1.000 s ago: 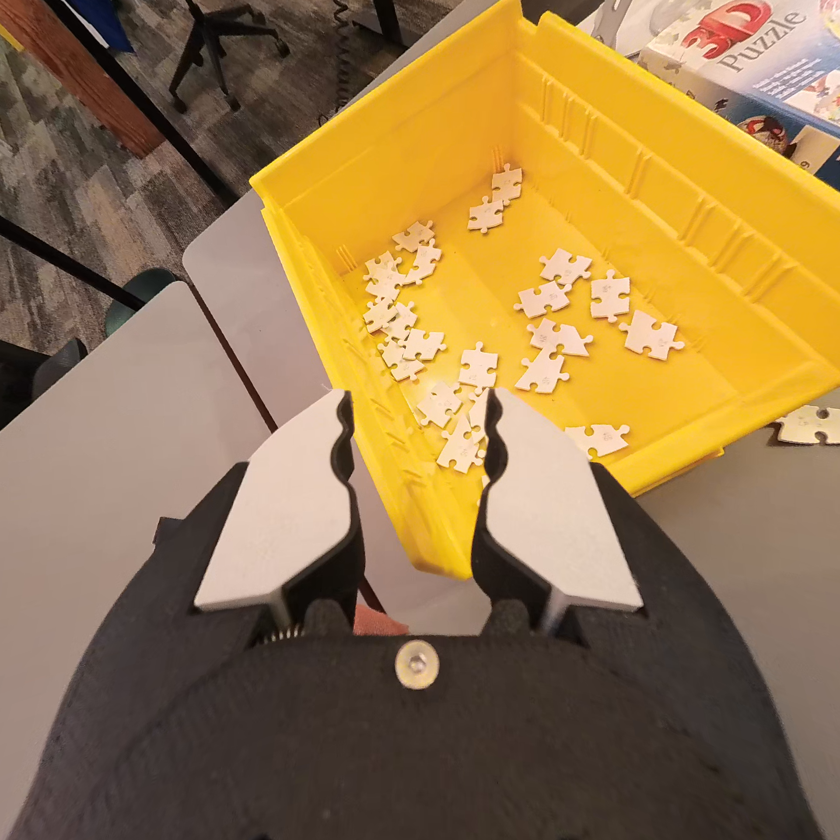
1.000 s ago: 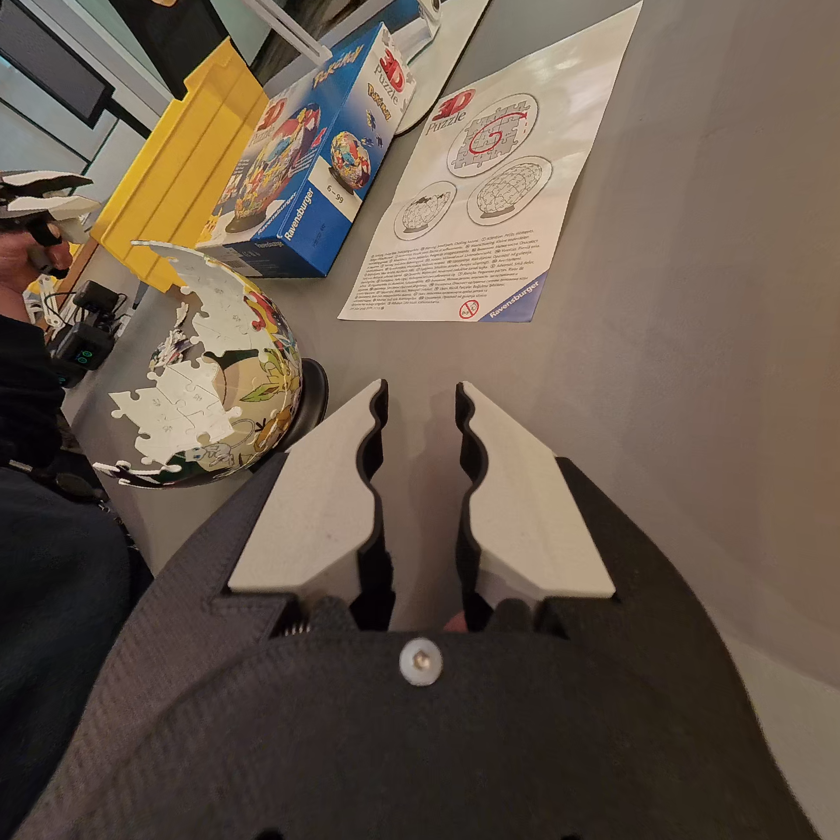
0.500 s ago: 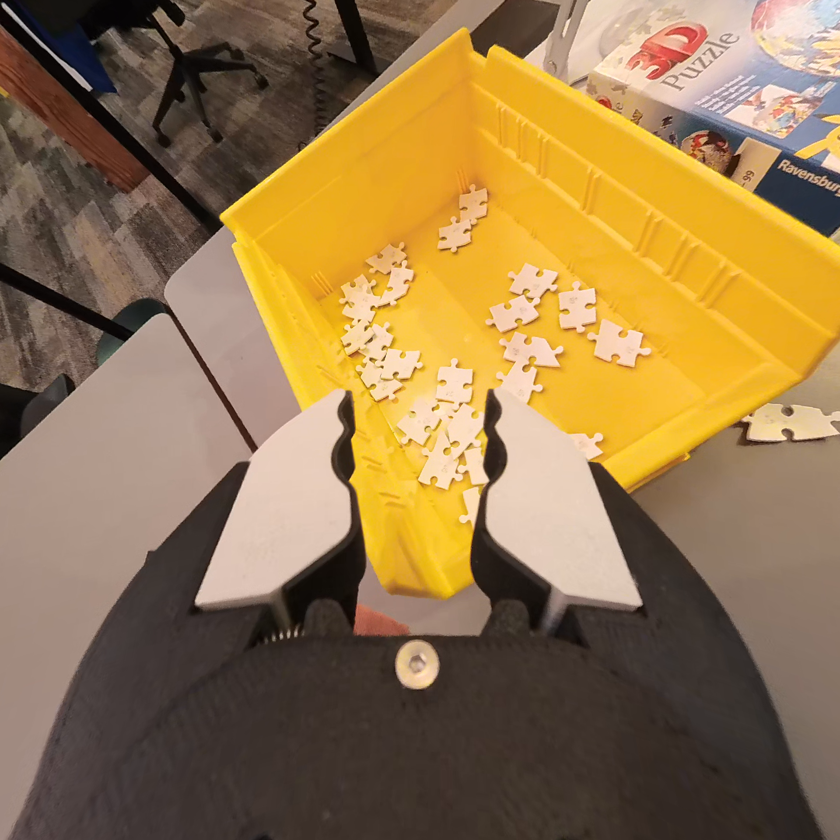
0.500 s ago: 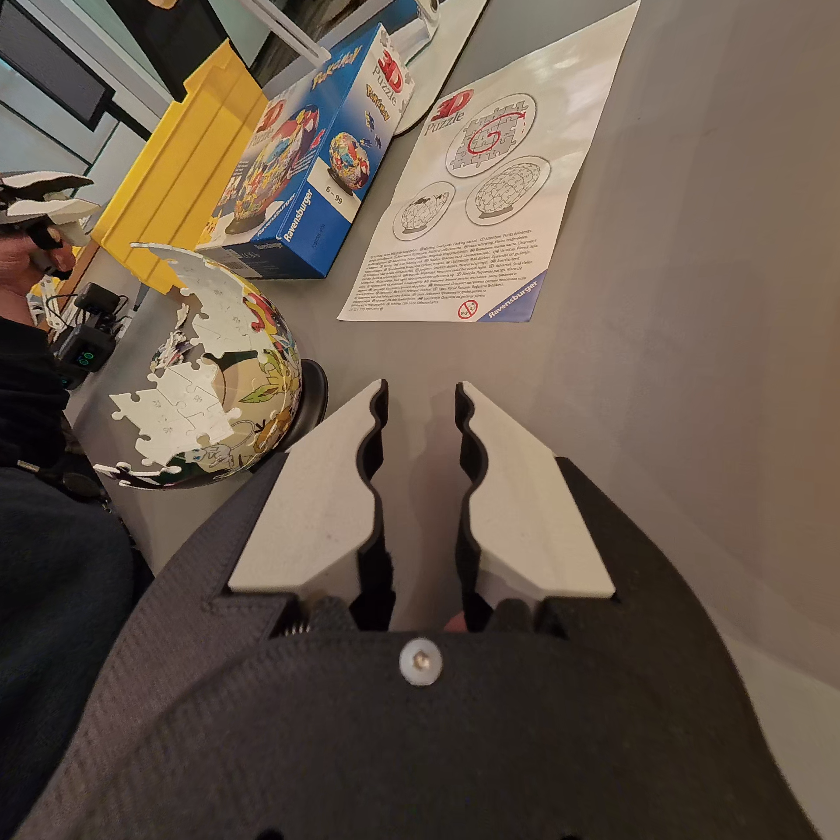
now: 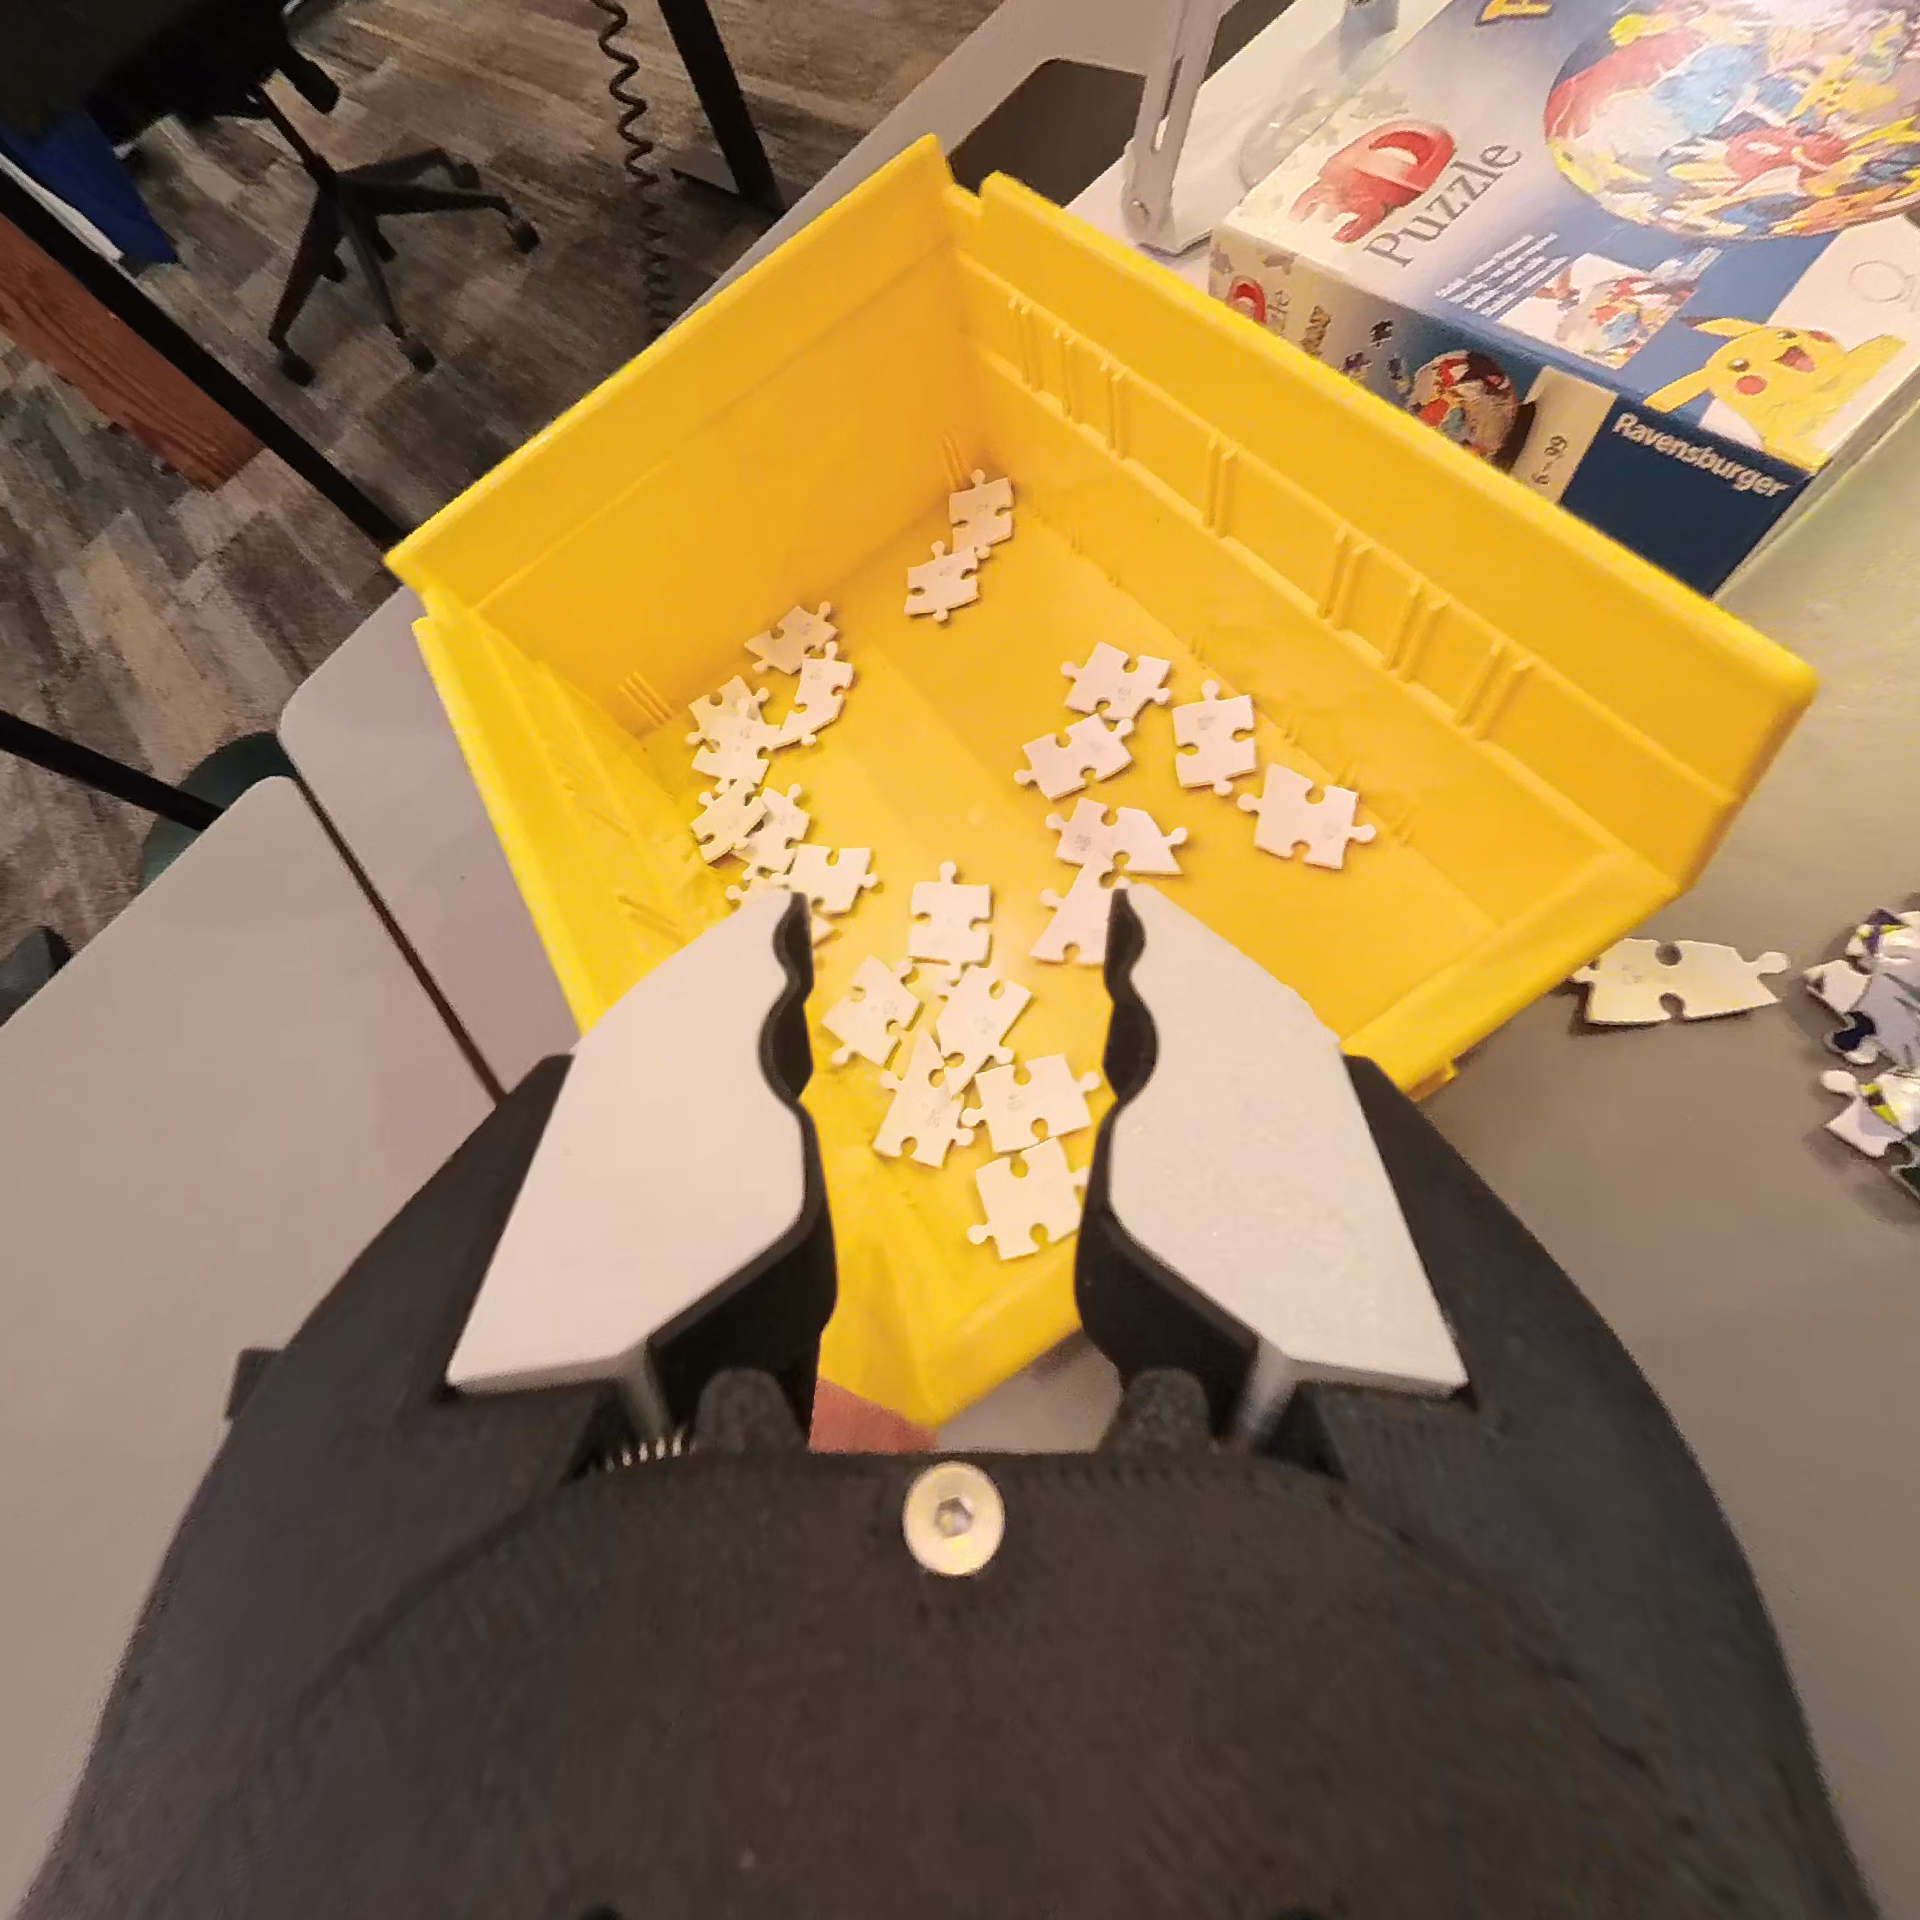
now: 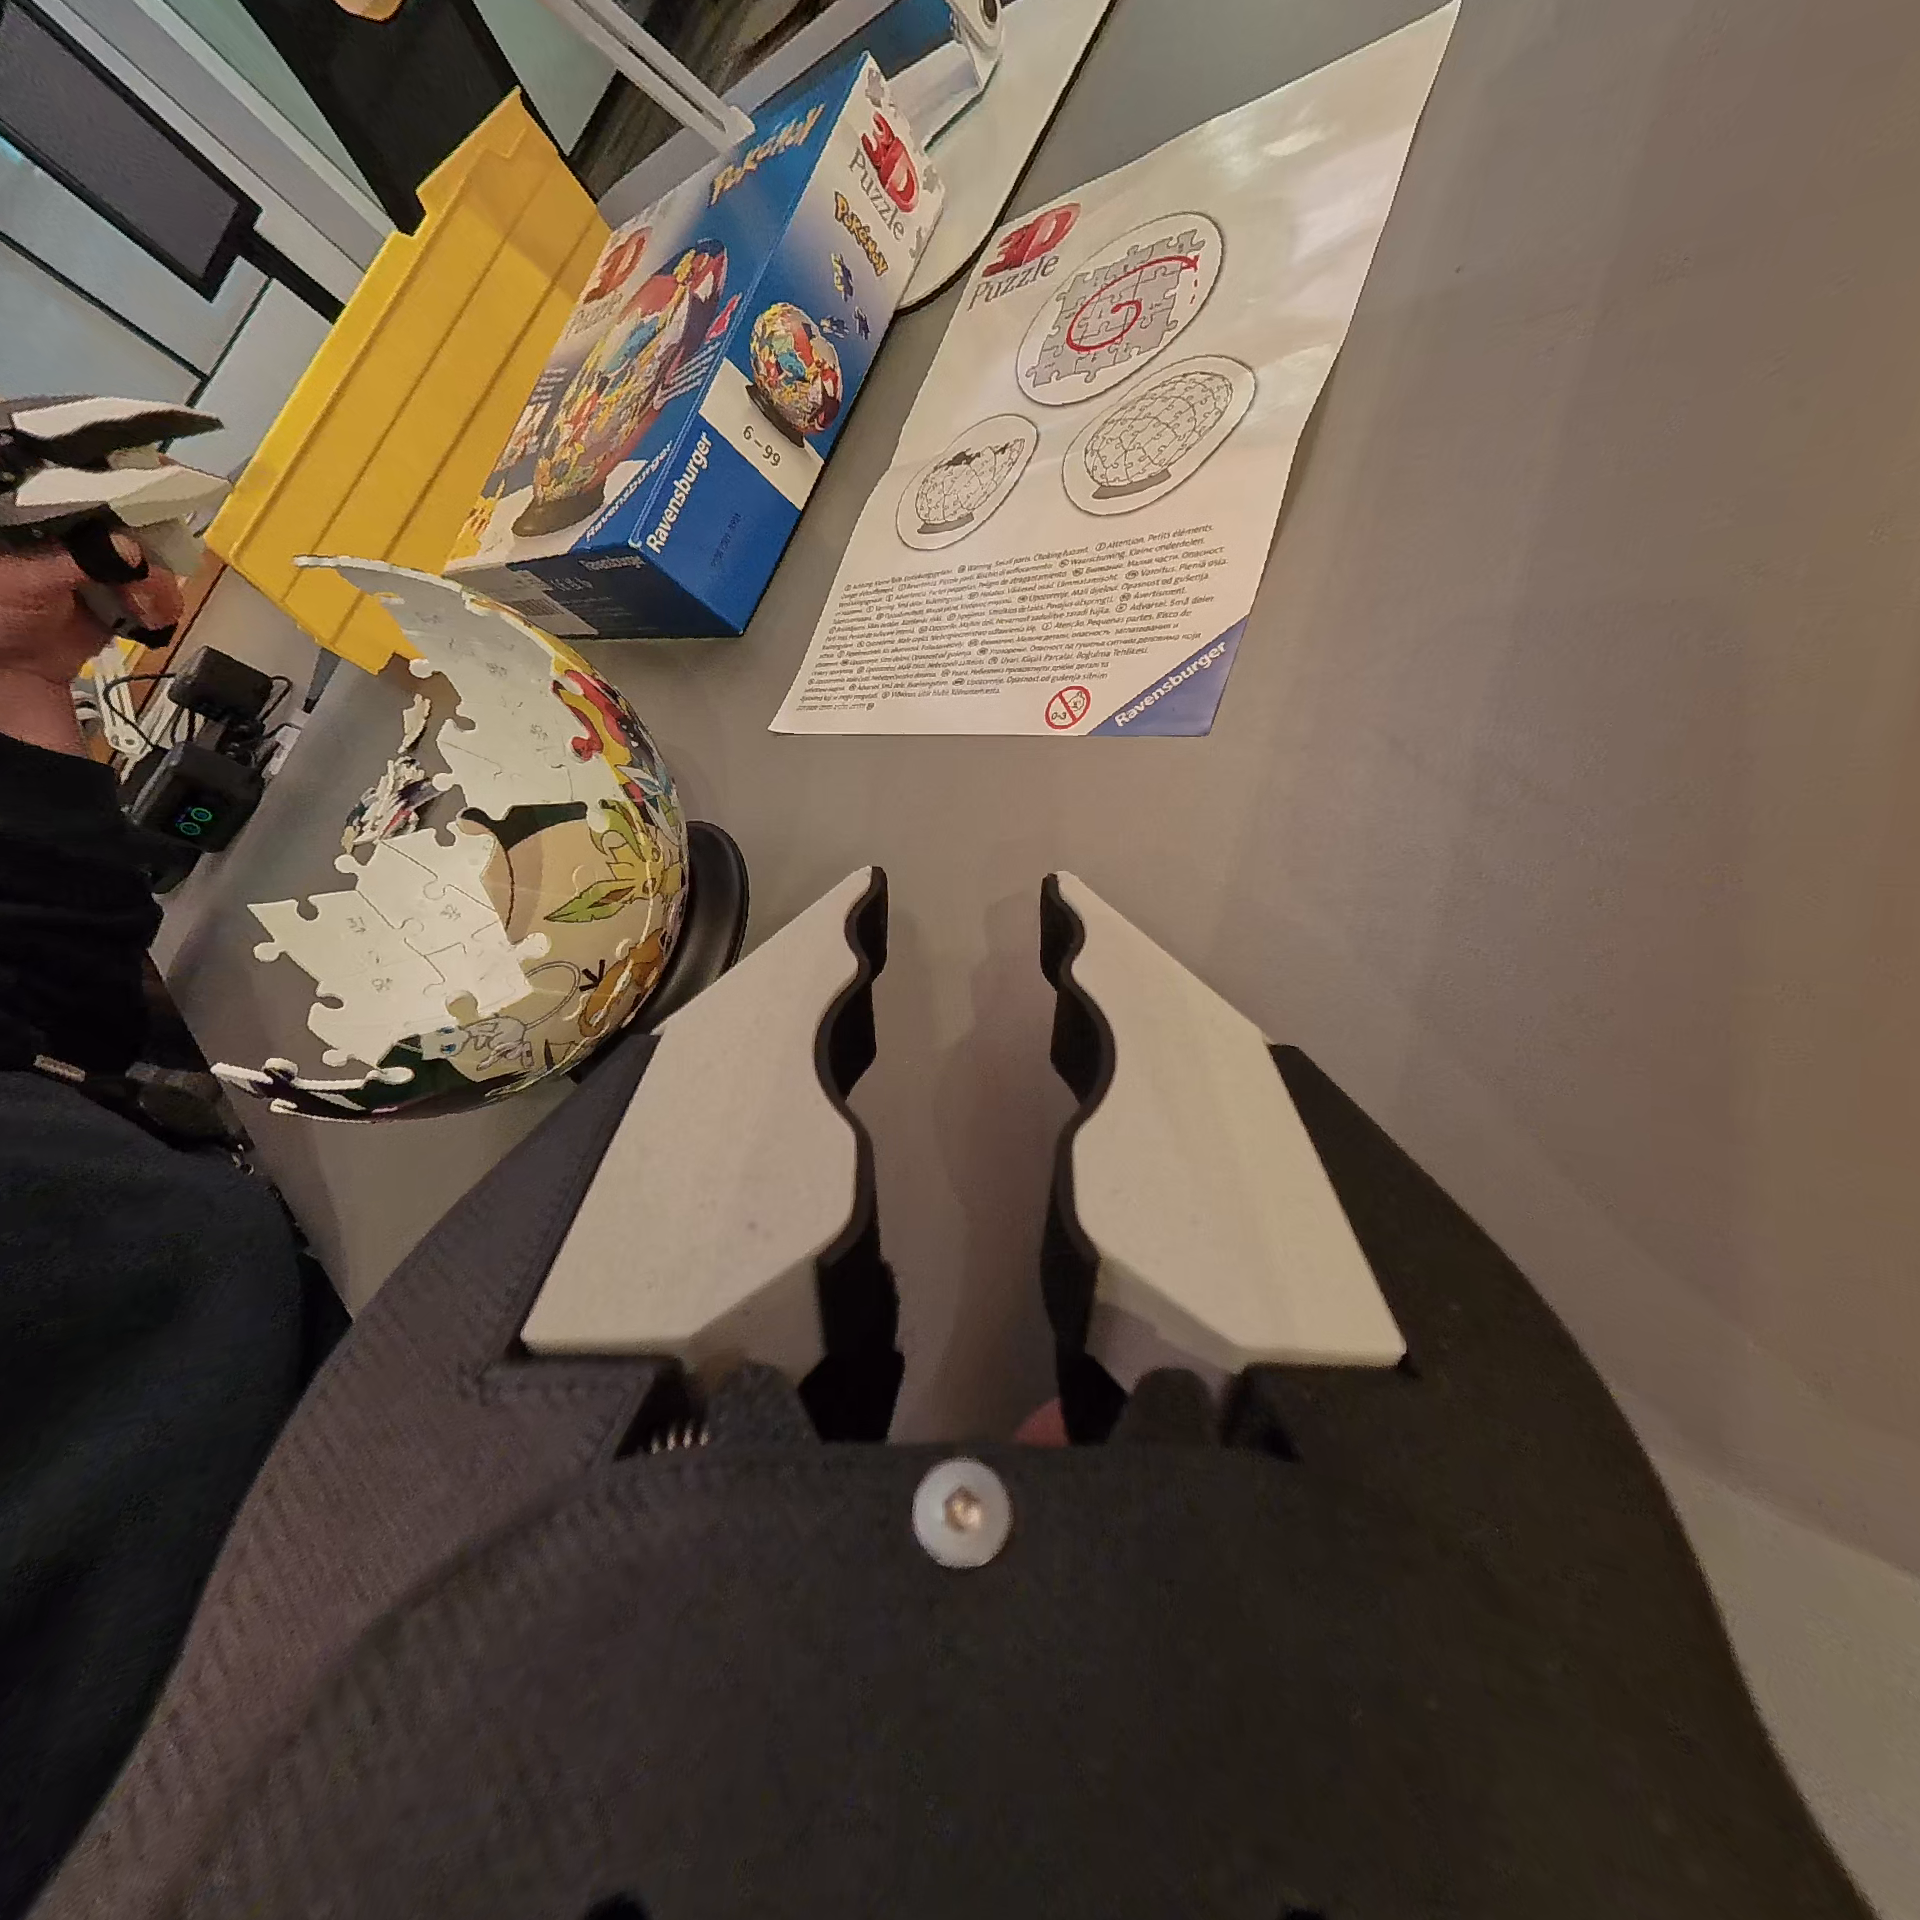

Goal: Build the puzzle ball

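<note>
1. Hovering over the near corner of the yellow bin (image 5: 1226, 343), the left gripper (image 5: 954, 914) has its jaws spread apart with nothing between them.
2. Loose pieces (image 5: 1299, 821) lie face down on the bin floor, white backs up; a small heap (image 5: 971, 1060) shows in the gap between the left fingers (image 5: 665, 1164), below them.
3. One more piece (image 5: 1678, 977) lies on the grey table (image 5: 208, 1195) just outside the bin's right wall, with a few printed pieces (image 5: 1870, 1049) beside it at the frame edge.
4. The right gripper (image 6: 964, 891) is likewise released and empty, close over the bare table, its fingers (image 6: 727, 1164) pointing toward the instruction sheet (image 6: 1060, 499).
5. The puzzle ball (image 6: 478, 852), partly built, sits on a dark stand (image 6: 717, 904) just left of the right gripper; its open side shows white inner surfaces and a jagged rim.
6. Behind the ball lies the blue puzzle box (image 6: 686, 395), and the bin stands beyond it.
7. A person's dark sleeve (image 6: 62, 904) fills the left edge of the right wrist view, with the left gripper above it.
</note>
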Available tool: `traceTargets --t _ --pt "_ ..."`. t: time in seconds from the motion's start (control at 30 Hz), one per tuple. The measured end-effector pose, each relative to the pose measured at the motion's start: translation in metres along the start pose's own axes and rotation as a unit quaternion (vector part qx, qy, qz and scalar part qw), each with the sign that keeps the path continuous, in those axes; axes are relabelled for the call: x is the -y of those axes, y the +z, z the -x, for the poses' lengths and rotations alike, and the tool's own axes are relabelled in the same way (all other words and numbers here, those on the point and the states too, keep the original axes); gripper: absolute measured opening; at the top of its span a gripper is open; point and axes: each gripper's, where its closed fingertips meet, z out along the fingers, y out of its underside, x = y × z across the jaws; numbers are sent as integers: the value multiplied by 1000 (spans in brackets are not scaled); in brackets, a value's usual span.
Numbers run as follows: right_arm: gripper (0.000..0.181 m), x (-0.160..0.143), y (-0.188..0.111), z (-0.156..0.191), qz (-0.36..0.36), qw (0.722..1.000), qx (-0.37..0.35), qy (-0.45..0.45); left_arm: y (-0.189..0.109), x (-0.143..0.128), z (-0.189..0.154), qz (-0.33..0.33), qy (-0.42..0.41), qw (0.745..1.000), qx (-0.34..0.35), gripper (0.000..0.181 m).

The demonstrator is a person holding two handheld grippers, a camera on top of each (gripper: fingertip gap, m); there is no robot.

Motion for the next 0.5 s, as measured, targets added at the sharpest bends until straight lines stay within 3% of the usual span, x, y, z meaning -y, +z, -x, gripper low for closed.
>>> traceTargets --t 0.33,0.5 --pt "29 0 0 1 -2 1000 -1 -4 6 5 -33 -10 10 999 -33 53" --pt "32 7 -5 0 -29 1000 -6 -4 -3 21 -67 -50 25 996 -67 53"
